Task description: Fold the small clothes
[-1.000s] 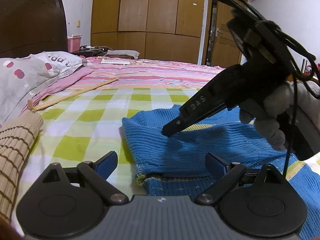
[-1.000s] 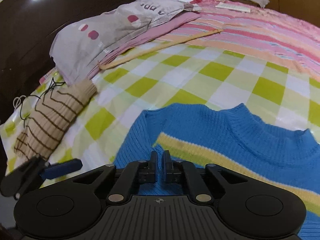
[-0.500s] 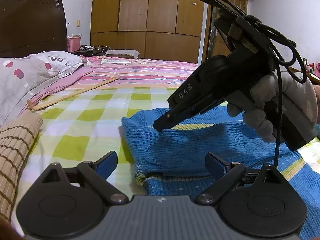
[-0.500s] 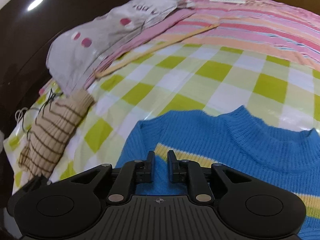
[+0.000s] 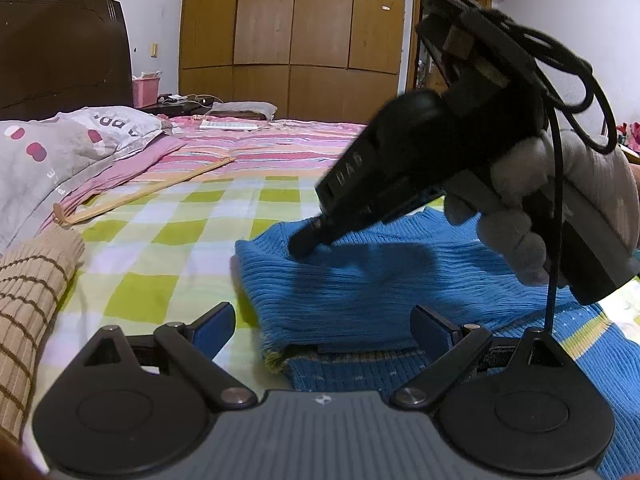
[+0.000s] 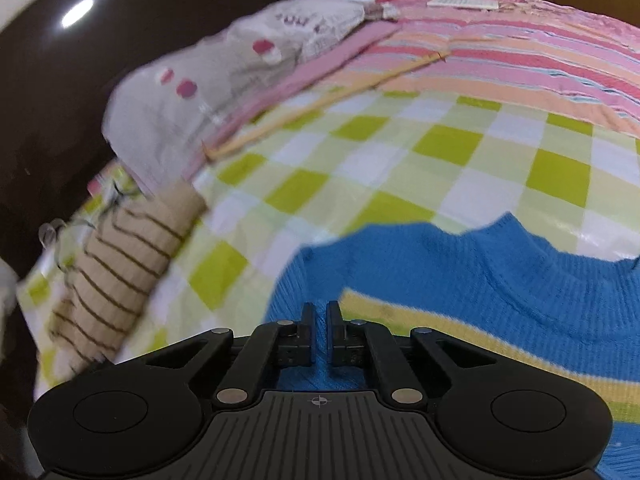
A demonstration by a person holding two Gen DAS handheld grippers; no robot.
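Note:
A small blue knit sweater (image 5: 360,292) with yellow stripes lies partly folded on the green checked bedsheet (image 5: 168,252). My left gripper (image 5: 322,330) is open, its blue pads either side of the sweater's near folded edge. My right gripper (image 5: 304,244) shows in the left wrist view, angled down with its tip on the sweater's top layer near the left corner. In the right wrist view the right gripper (image 6: 320,316) has its jaws nearly closed with a narrow gap, over the sweater (image 6: 480,288) near its collar. I cannot tell if fabric is pinched.
A rolled beige striped garment (image 5: 28,296) lies at the left, also in the right wrist view (image 6: 120,264). A grey pillow (image 5: 60,148), a long wooden stick (image 5: 140,192) and a pink striped blanket (image 5: 280,148) lie beyond. A wardrobe (image 5: 292,40) stands behind the bed.
My right gripper lifted off the sweater, its jaws parting slightly, then swung left and came back down with its tip on the top layer. My left gripper has stayed put and open.

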